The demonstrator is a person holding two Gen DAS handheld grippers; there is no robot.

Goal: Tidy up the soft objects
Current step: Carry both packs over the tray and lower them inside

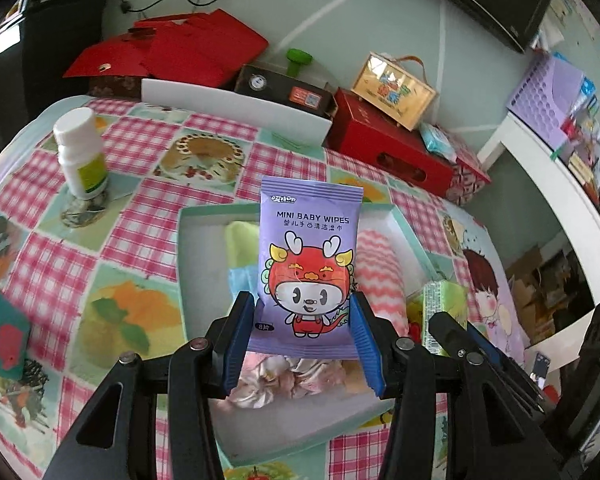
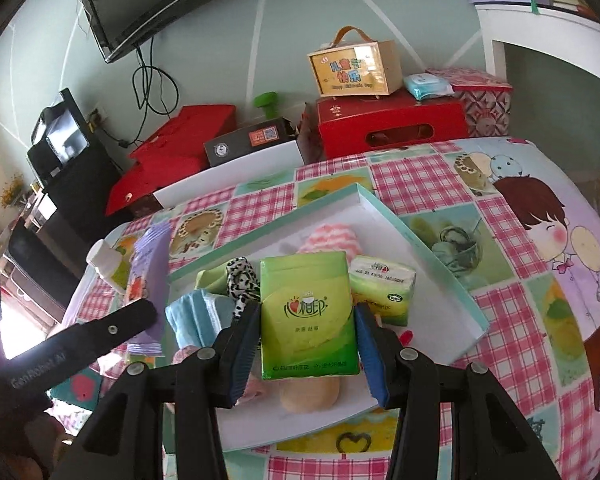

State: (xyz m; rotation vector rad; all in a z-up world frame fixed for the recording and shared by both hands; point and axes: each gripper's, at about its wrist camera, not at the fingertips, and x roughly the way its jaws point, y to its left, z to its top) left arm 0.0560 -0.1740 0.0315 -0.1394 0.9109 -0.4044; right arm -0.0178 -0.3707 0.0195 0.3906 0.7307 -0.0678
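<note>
table [image 1: 132, 208] first, checked cloth, with the shallow tray [image 2: 452, 280] of cloths and tissues on it. left gripper [image 1: 302, 338] clamps the purple wipes pack [image 1: 308, 264] upright above the tray; right gripper [image 2: 308, 344] clamps the green tissue pack [image 2: 306, 312] over it too. risk, i judge: the grippers sit close and could bump, or a slick pack could slip out.
</note>
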